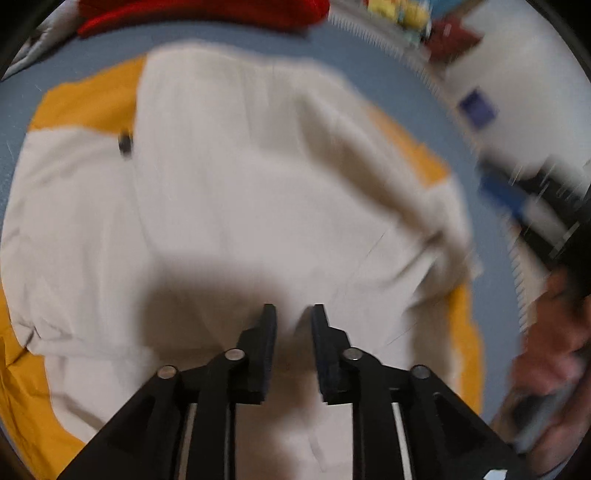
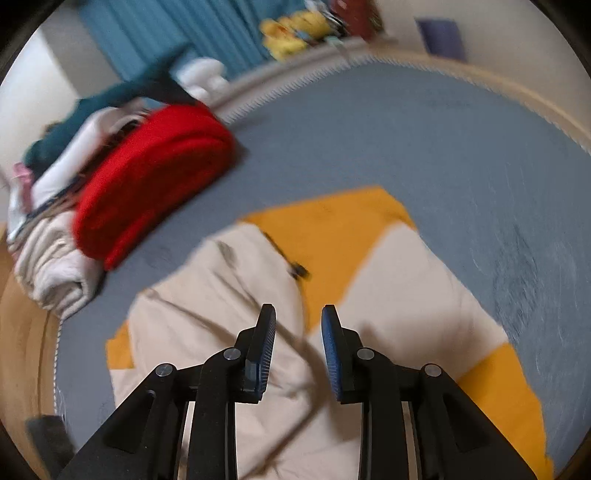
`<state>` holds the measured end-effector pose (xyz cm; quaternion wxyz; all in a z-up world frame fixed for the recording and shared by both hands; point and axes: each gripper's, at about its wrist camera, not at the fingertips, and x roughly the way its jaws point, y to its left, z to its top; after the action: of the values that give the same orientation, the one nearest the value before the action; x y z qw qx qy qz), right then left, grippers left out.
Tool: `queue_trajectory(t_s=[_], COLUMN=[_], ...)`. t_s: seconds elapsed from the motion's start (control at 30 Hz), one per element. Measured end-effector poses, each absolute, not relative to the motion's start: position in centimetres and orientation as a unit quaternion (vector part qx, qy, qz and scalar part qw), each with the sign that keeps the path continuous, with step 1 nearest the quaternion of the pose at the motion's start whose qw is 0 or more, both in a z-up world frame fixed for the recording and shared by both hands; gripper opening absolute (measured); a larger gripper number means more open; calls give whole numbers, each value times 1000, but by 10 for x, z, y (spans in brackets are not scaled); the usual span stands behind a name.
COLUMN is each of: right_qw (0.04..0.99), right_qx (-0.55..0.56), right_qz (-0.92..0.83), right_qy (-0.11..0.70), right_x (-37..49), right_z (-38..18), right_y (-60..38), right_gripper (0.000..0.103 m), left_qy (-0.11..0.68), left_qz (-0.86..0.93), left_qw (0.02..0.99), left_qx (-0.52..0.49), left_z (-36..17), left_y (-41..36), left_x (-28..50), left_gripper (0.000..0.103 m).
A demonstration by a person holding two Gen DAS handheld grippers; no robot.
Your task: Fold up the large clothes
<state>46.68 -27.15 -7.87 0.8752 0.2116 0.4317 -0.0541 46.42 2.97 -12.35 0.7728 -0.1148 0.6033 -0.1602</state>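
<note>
Cream-and-mustard garment (image 1: 229, 177) spread flat on the blue-grey mat (image 2: 406, 140), with mustard panels showing at its corners and edges. In the left wrist view its long axis runs from the near edge away toward the red folded cloth (image 1: 199, 14); in the right wrist view it lies diagonally, lower left to upper right. A small dark fastener (image 1: 125, 143) sits beside one cream fold. Left gripper (image 1: 293, 314): fingers slightly parted over the cream fabric, pinching nothing. Right gripper (image 2: 298, 314): fingers a little apart above the garment, nothing between them. A stack of folded clothes (image 2: 55, 229) lies at the mat's far left. Both views are blurred; no writing or label is legible.
</note>
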Motion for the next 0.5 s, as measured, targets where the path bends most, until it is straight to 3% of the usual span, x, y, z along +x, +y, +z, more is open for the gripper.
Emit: queue_trajectory(t_s=[0.1, 0.23, 0.5], right_qw=[848, 766, 768], right_qx=[233, 185, 176], right_qz=[29, 3, -28], right_qy=[476, 616, 615], right_x=[481, 490, 487], right_z=[-96, -160, -160], right_y=[-260, -252, -263], right_gripper=[35, 35, 35], left_qy=[619, 600, 610], left_qz=[-144, -133, -91], left_qw=[764, 779, 773], left_qx=[-112, -123, -145], left_z=[-136, -119, -131], left_y=[33, 44, 71], left_x=[465, 469, 471], left_gripper=[19, 19, 19])
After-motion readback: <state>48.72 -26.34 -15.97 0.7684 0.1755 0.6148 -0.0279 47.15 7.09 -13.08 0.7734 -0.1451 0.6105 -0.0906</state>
